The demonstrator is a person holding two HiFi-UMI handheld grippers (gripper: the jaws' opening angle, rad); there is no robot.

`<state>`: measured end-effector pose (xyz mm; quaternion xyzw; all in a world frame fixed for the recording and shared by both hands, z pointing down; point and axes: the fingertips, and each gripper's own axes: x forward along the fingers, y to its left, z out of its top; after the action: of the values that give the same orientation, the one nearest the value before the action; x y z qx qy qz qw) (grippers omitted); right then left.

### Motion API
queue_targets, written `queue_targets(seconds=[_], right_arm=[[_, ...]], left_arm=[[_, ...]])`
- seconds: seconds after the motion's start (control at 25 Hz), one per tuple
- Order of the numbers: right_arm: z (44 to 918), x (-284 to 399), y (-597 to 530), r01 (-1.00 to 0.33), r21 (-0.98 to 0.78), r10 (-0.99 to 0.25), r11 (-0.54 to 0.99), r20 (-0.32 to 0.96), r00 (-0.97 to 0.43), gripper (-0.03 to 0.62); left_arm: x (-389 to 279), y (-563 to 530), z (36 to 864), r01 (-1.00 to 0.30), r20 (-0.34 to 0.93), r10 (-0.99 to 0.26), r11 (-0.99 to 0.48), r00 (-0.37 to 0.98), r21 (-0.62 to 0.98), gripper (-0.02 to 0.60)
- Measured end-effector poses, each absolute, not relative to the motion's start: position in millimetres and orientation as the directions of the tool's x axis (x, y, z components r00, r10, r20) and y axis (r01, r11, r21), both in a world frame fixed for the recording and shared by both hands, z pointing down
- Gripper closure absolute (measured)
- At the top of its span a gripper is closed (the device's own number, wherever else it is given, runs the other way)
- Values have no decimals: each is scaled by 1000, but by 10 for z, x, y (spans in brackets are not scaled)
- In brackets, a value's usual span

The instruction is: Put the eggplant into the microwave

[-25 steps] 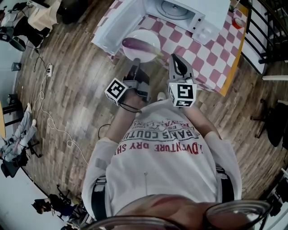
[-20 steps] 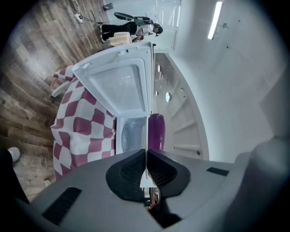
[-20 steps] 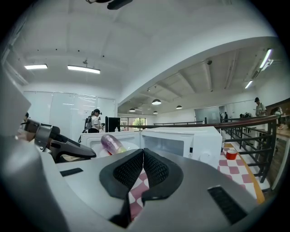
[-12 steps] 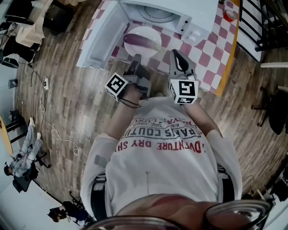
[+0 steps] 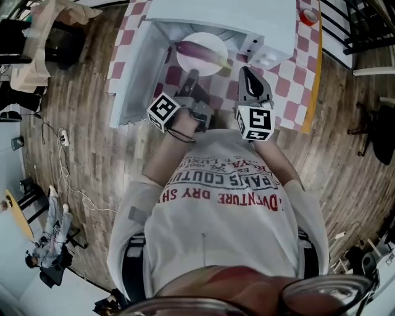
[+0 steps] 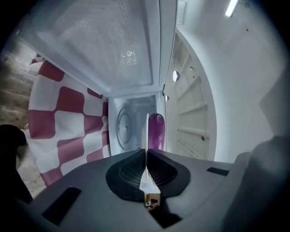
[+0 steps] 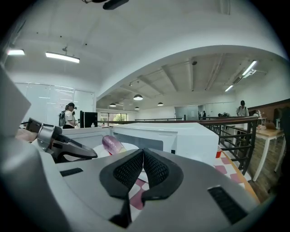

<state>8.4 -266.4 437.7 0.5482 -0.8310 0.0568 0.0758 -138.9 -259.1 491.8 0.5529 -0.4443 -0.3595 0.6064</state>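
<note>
Left tongs are clenched on the near rim of a white plate. In the left gripper view the rim shows edge-on as a thin white line pinched between the two black pads. The eggplant lies on the plate, purple and long, crosswise to the left tongs in the head view and just past their tips. It is not touching the pads; only the plate rim is gripped. The plate sits at the mouth of the open microwave, held above the red-and-white checkered cloth on the desk. The microwave door is swung wide to the left. The left gripper view looks into the cavity, with the round turntable beyond and left of the plate rim and the eggplant on the right side of the rim. Right tongs are clenched on nothing, pads together, hovering over the cloth just right of the plate and apart from it. In the right gripper view the eggplant shows ahead and to the left of the right tongs, with the white microwave body behind it.
</note>
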Motion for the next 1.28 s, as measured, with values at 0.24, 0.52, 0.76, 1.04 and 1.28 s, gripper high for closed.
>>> queue_targets(seconds=[0.24,0.52,0.76,1.04,1.28], right_arm=[[4564,-38,-2964,-945,-6,-916,328,244,-319,568],[4889,-215,-3231,-954,-1,-909,299,305,-285,568],[5046,-281,-3362,-964,-4,-911,265,326,-252,568],[5125,-299,-3451,-978,-22,-920,207,336,-202,568],[5177,-295,-3498,-980,-16,-918,200,346,-193,568]], left_arm=[[-1488,-3006,5080,-71,166,-898,150,408,986,549],[-1596,-3375,5484,-82,183,-889,164,420,983,549],[-1619,-3625,5743,-78,201,-877,185,436,980,549],[-1600,-3848,5915,-82,205,-874,188,441,979,549],[-1641,-3987,6096,-108,233,-878,206,419,972,549]])
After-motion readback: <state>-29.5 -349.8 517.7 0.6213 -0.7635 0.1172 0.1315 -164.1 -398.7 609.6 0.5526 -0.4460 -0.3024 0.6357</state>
